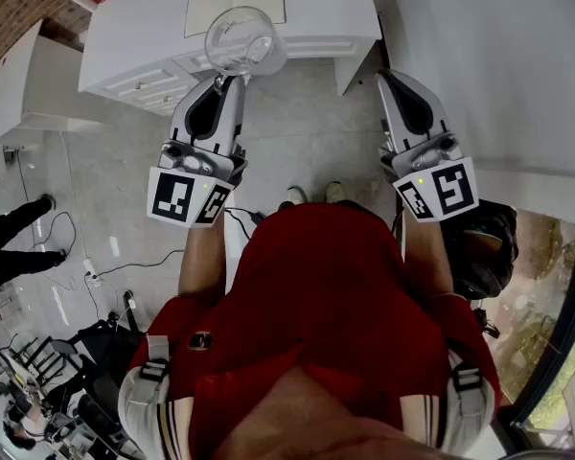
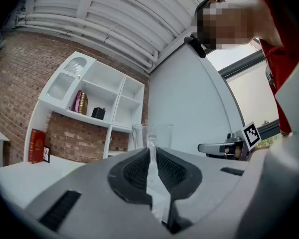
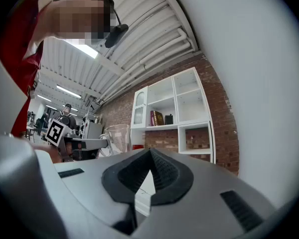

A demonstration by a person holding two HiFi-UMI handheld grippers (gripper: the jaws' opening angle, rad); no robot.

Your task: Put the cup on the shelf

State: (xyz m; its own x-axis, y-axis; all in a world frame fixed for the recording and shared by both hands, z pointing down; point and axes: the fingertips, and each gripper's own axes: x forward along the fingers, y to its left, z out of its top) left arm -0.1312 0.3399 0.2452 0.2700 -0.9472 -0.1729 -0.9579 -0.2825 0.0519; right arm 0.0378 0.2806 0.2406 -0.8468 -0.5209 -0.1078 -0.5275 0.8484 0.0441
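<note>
Since your L gripper (image 1: 232, 78) is clamped on the thin wall of the glass cup (image 1: 240, 38), held up near you w/ the shelf (image 3: 175, 106) far ahead & the R gripper (image 1: 391, 77) shut, empty, treat it as light, slick, breakable: firm rim grip, no knocks.

cup (image 1: 240, 38): clear glass, upright, wall pinched in left gripper (image 1: 232, 77) | shelf (image 2: 74, 114): white cubbies on brick wall

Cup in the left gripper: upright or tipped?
Upright: the cup shows mouth-up in the head view, its wall pinched in the left gripper.
</note>
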